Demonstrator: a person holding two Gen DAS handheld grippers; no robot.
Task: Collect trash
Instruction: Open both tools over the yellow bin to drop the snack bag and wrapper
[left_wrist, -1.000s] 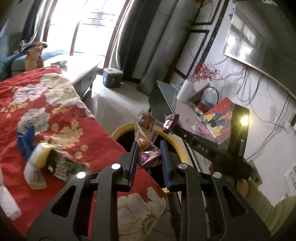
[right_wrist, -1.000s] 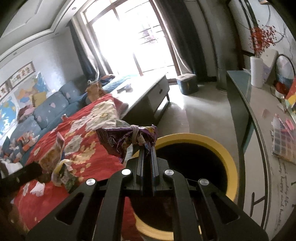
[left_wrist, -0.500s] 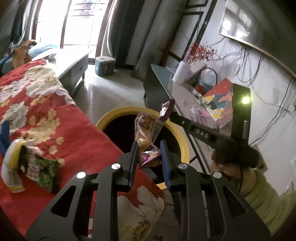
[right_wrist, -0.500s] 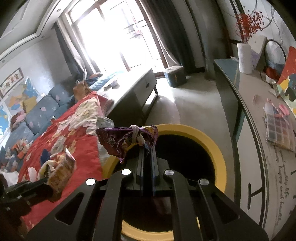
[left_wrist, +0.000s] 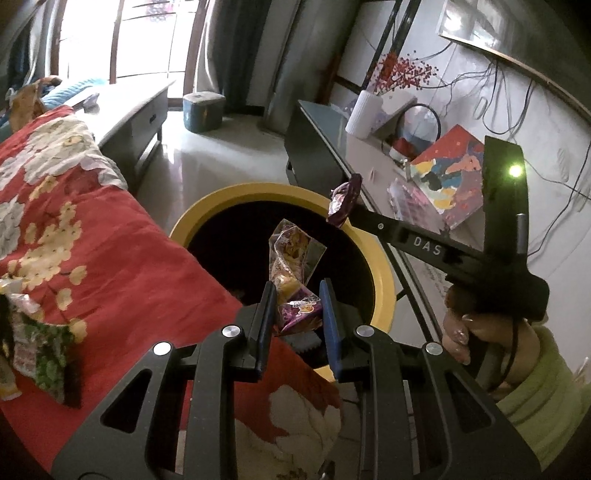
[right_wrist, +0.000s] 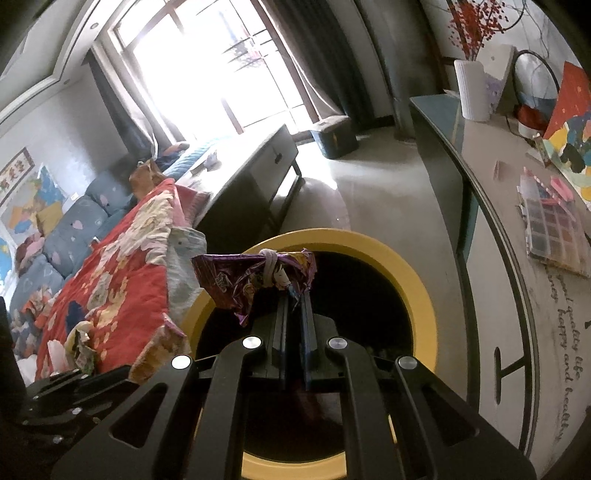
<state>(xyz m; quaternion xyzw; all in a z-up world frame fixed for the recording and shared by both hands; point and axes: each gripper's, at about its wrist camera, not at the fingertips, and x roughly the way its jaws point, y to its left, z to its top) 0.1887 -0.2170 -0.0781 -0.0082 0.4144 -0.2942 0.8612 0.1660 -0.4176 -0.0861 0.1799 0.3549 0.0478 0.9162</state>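
Two wrappers held over the bin, ready to drop

Both pieces of trash hang above the black mouth of the yellow-rimmed bin (left_wrist: 384, 269). The left hand-held gripper (left_wrist: 297, 314) pinches a crinkled snack wrapper (left_wrist: 291, 258) by its lower end, so most of it stands up toward 12 o'clock, over the dark opening. The right hand-held gripper (right_wrist: 293, 295) has its jaws pressed nearly together on a purple wrapper (right_wrist: 251, 280) knotted in the middle; that wrapper spreads toward 9 o'clock, and its left tip seems to reach close to the bin's rim.

To do the drop well, I judge that each wrapper should sit fully inside the rim before the jaws spread. The purple one looks the riskier: nudging the right hand-held gripper toward 3 o'clock would bring its loose end clear of the red floral blanket (left_wrist: 122, 258), which lies against the bin at about 9 o'clock. Light foil can cling to the pads, so opening wide, perhaps with a small shake, should help.

More wrappers (left_wrist: 33, 343) lie on the blanket, not yet collected.
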